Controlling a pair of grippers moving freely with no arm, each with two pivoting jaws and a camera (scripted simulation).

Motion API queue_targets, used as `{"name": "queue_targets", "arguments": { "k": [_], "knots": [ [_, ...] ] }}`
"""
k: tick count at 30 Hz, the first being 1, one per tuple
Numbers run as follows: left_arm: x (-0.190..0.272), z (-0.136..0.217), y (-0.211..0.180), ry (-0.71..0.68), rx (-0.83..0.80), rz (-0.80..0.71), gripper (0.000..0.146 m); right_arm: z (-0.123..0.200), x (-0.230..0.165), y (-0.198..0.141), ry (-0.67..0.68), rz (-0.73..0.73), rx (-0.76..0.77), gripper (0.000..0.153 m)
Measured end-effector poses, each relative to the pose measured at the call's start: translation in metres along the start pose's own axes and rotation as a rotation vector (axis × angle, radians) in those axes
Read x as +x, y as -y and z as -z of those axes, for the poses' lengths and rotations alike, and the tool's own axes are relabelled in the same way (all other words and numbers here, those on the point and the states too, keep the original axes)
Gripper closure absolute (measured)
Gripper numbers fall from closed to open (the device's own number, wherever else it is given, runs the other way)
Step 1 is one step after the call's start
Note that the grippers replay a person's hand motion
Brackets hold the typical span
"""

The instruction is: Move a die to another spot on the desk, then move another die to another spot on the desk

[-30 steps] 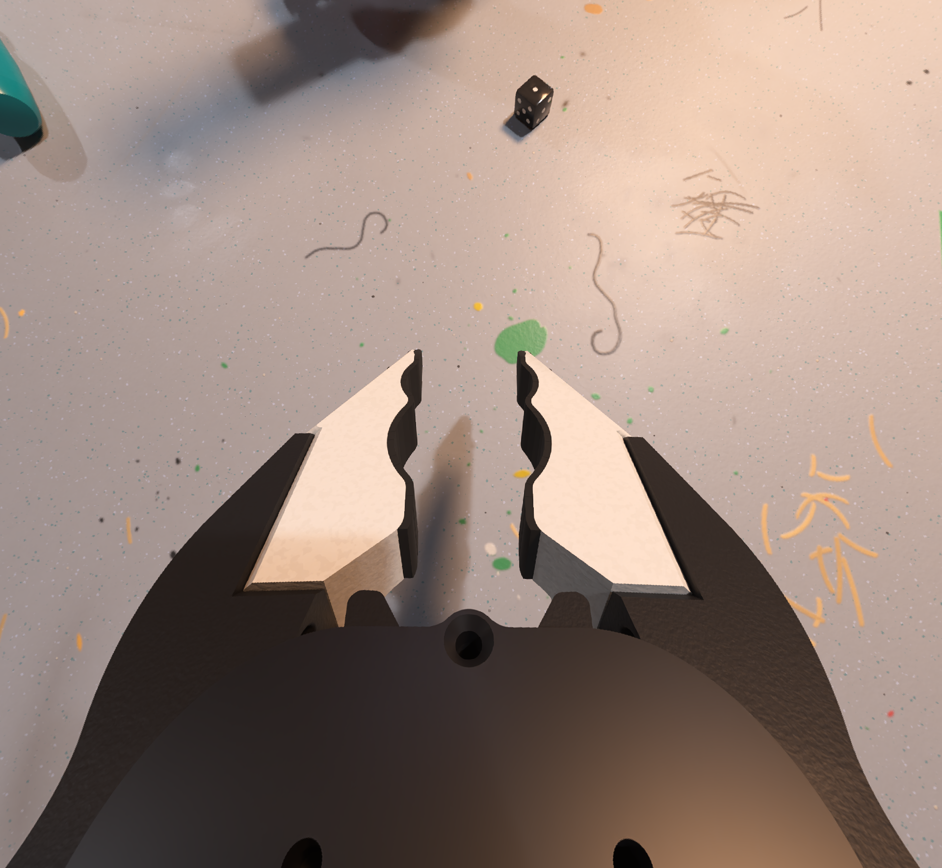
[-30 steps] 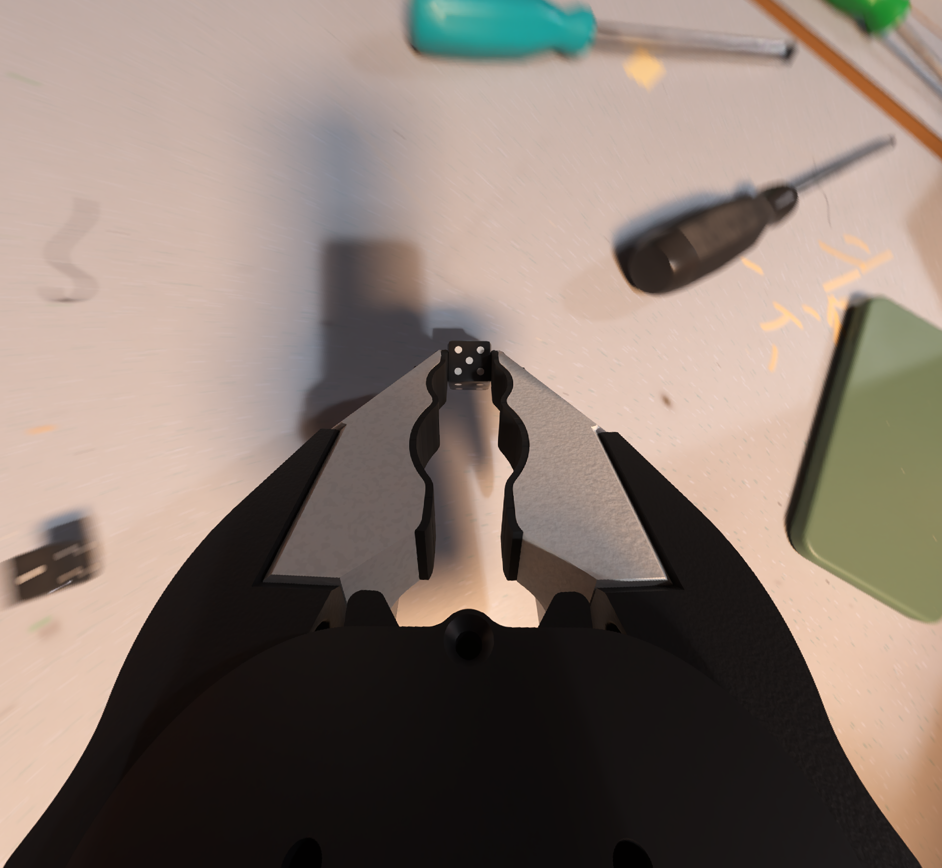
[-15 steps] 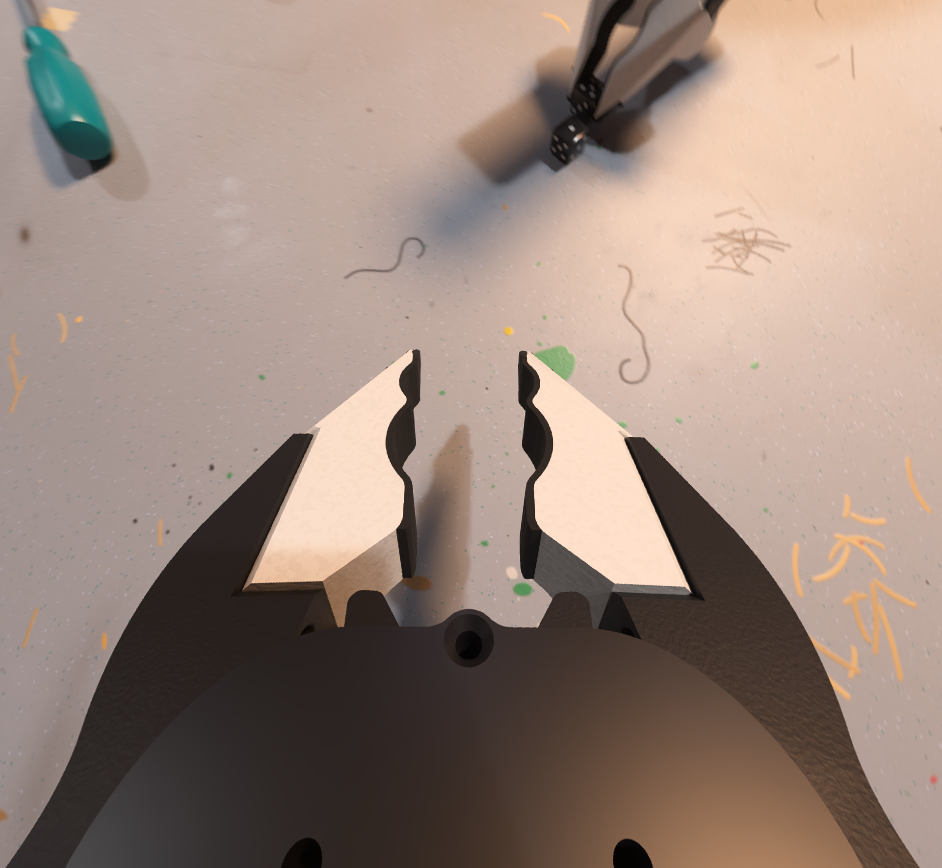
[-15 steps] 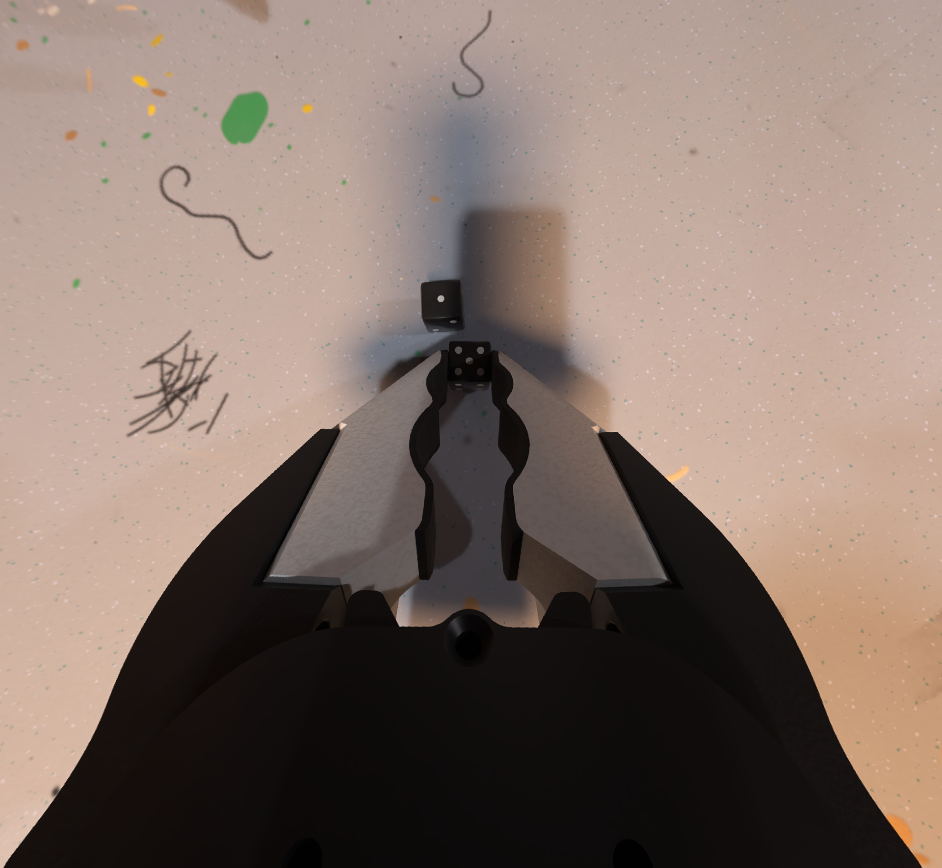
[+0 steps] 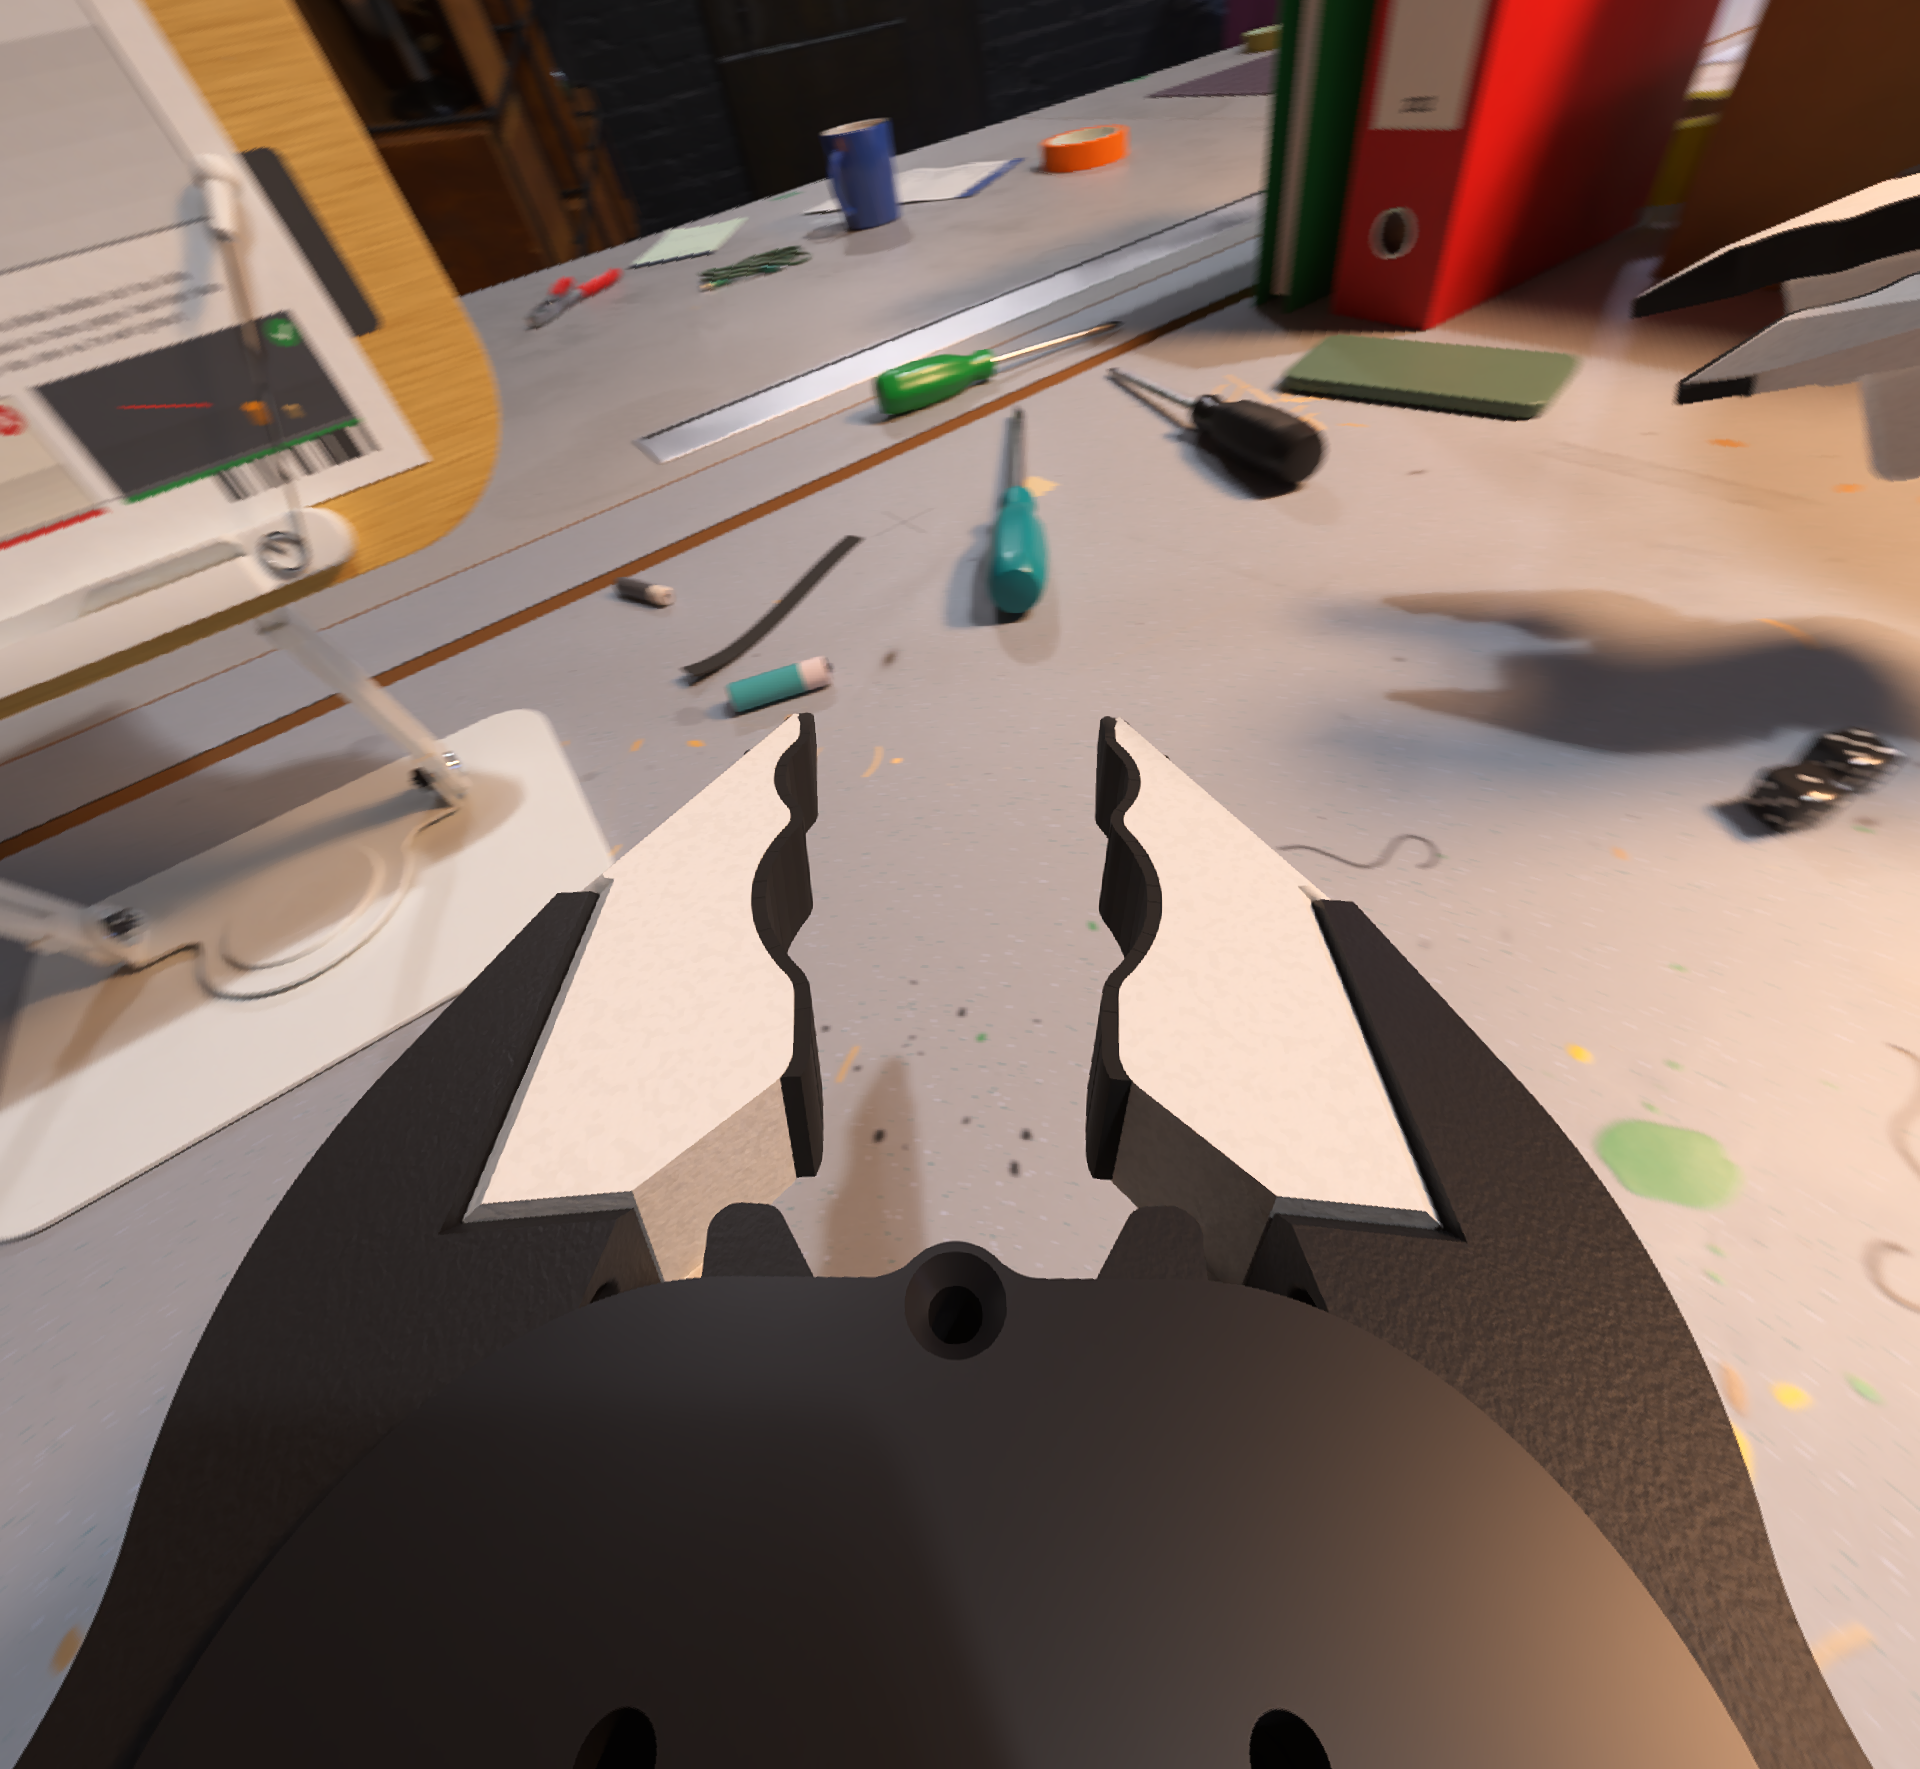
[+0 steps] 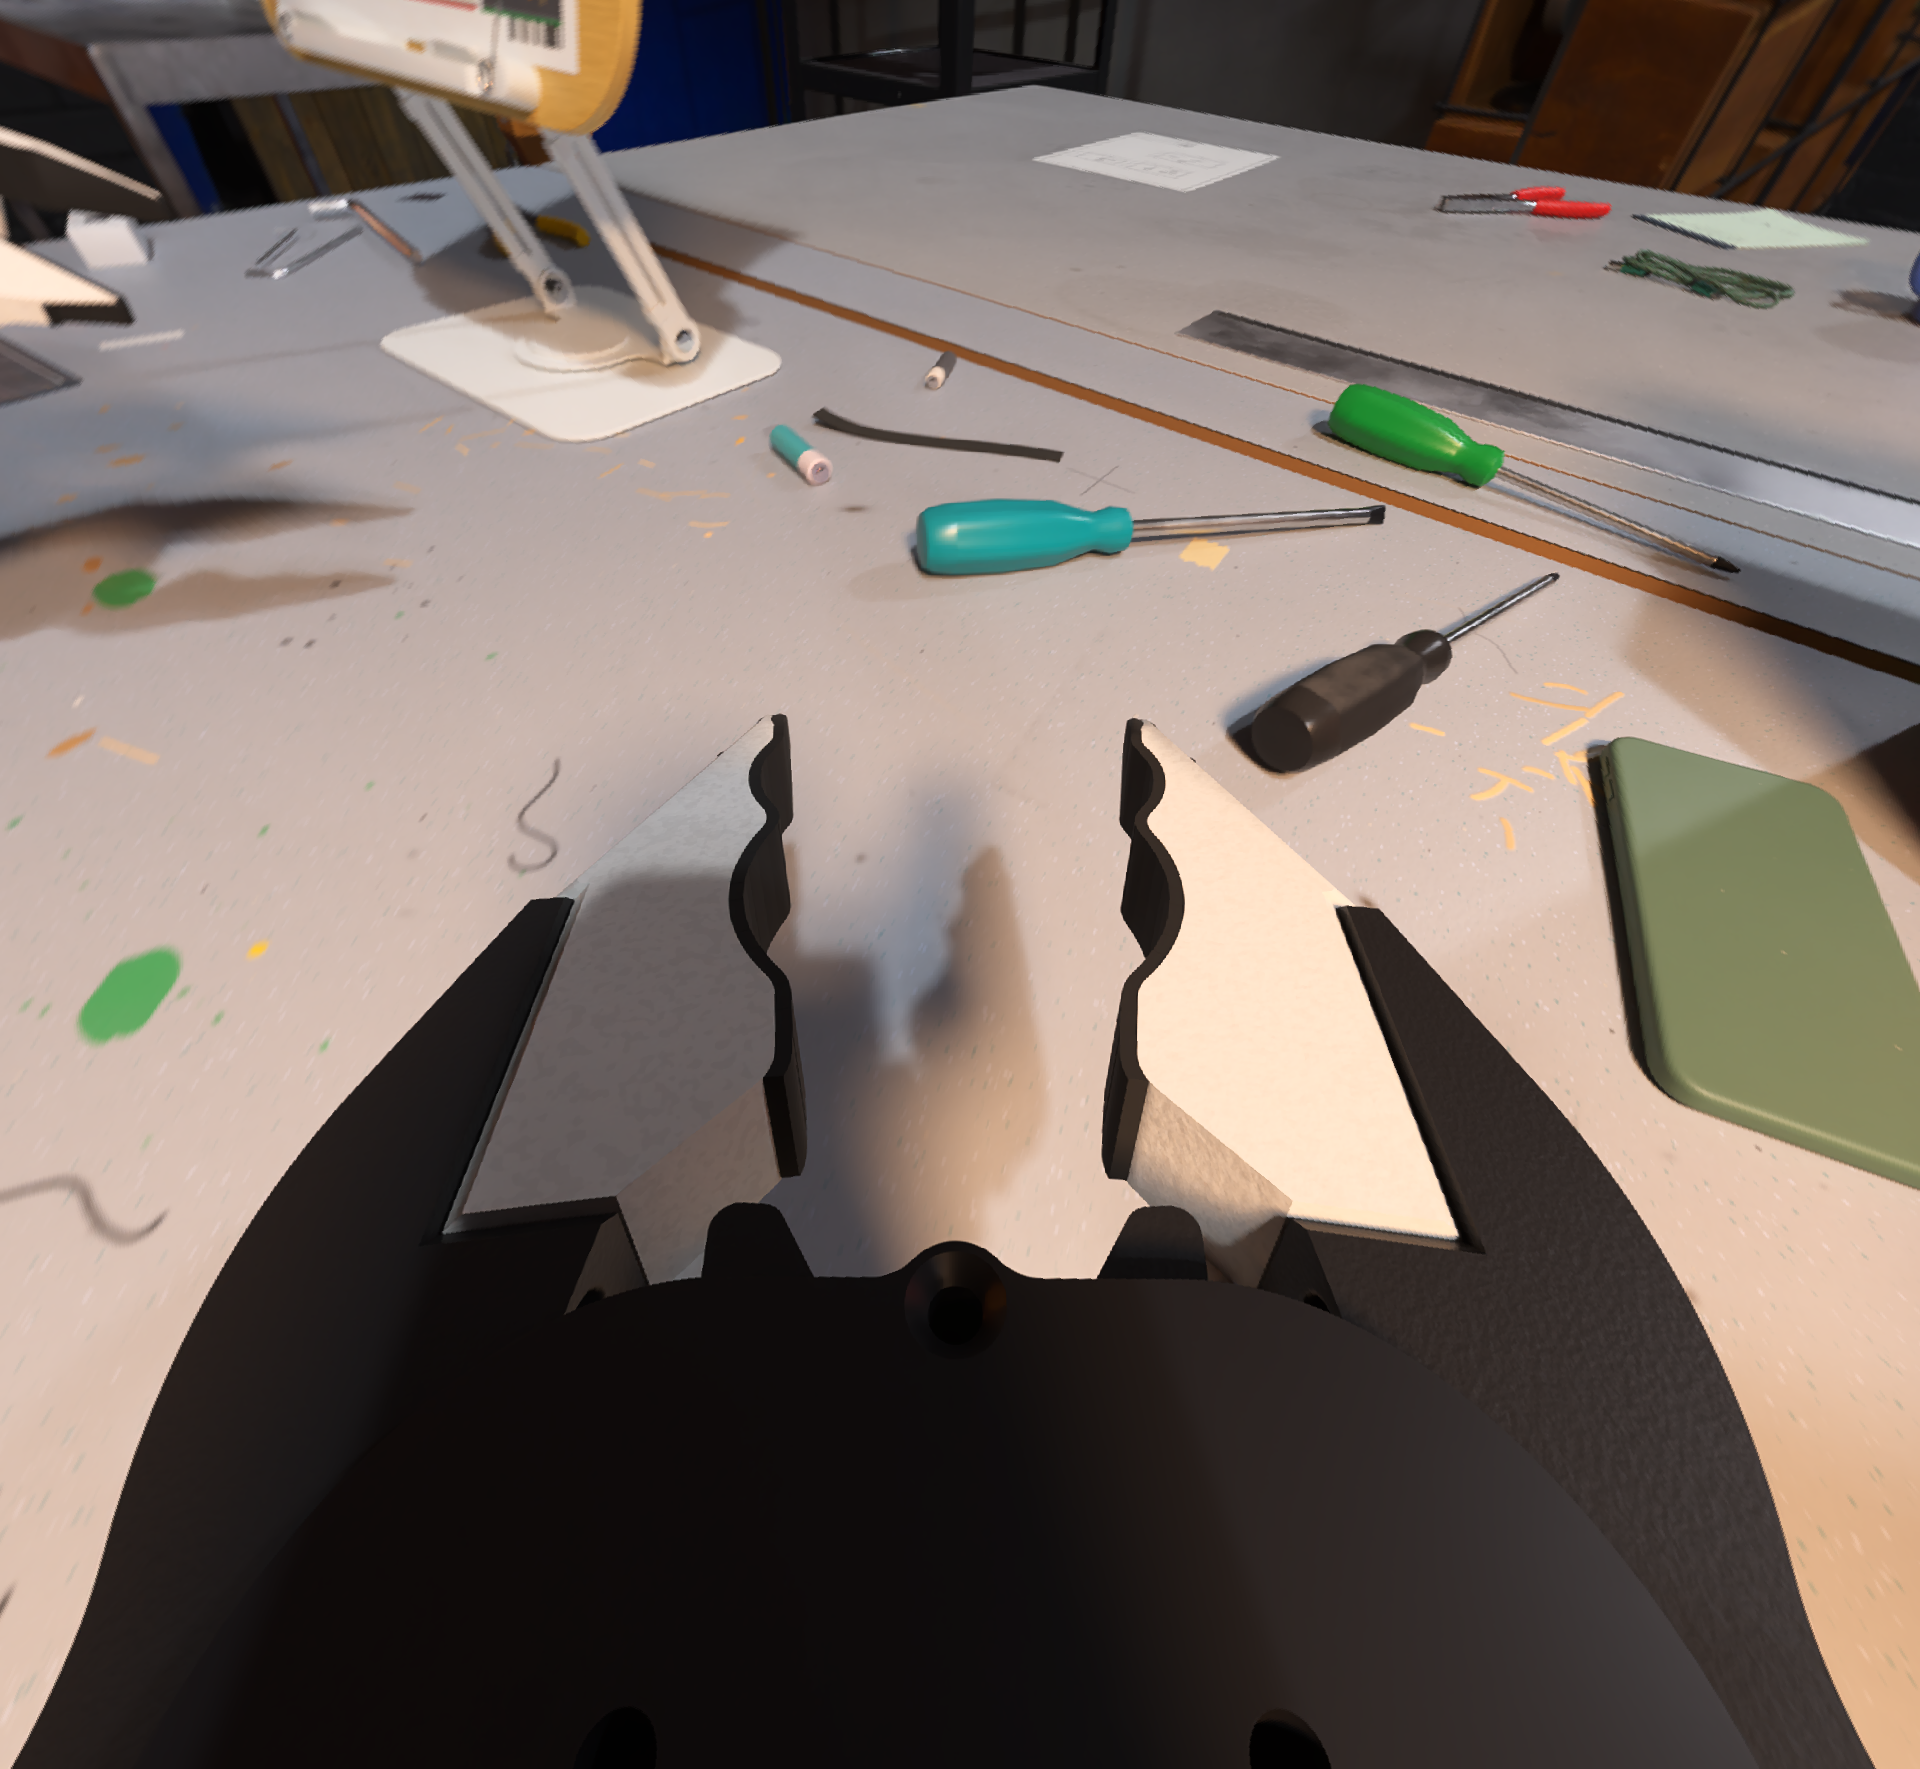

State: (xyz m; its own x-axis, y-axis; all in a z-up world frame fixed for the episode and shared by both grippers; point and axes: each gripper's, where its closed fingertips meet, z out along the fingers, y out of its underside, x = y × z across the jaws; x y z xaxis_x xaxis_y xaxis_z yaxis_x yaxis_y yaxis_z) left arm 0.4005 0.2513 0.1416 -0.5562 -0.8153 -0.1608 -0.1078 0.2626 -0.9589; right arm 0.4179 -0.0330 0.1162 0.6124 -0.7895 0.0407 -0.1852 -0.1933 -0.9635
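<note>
A dark, blurred cluster with white dots, the dice (image 5: 1813, 781), lies on the grey desk (image 5: 966, 888) at the right of the left wrist view; I cannot separate the single dice. My left gripper (image 5: 956, 727) is open and empty, well to the left of the dice. My right gripper (image 6: 956, 727) is open and empty over bare desk (image 6: 623, 680), and no die shows in the right wrist view. The right gripper also shows in the left wrist view (image 5: 1662, 348), raised above and behind the dice.
A teal screwdriver (image 5: 1013, 556), a black screwdriver (image 5: 1252, 441), a green screwdriver (image 5: 935, 379) and a green pad (image 5: 1434, 374) lie farther back. A white stand base (image 5: 260, 940) is on the left. Red and green binders (image 5: 1507, 78) stand at the back right.
My right gripper has opened and let go of the die beside the other one, then lifted away. Both views have swung up from the desk top. My left jaws stand wider apart.
</note>
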Motion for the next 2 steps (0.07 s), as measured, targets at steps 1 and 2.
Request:
{"name": "queue_targets", "arguments": {
  "k": [1,2],
  "knots": [
    [-0.006,-0.0022,-0.0008,0.034,-0.004,-0.003,0.091,-0.0074,0.005,0.0022,-0.006,-0.018,0.002,0.089],
    [-0.009,-0.0043,-0.0018,0.048,-0.014,-0.01,0.09,-0.0138,0.008,0.0027,-0.007,-0.028,-0.005,0.088]
  ]
}}
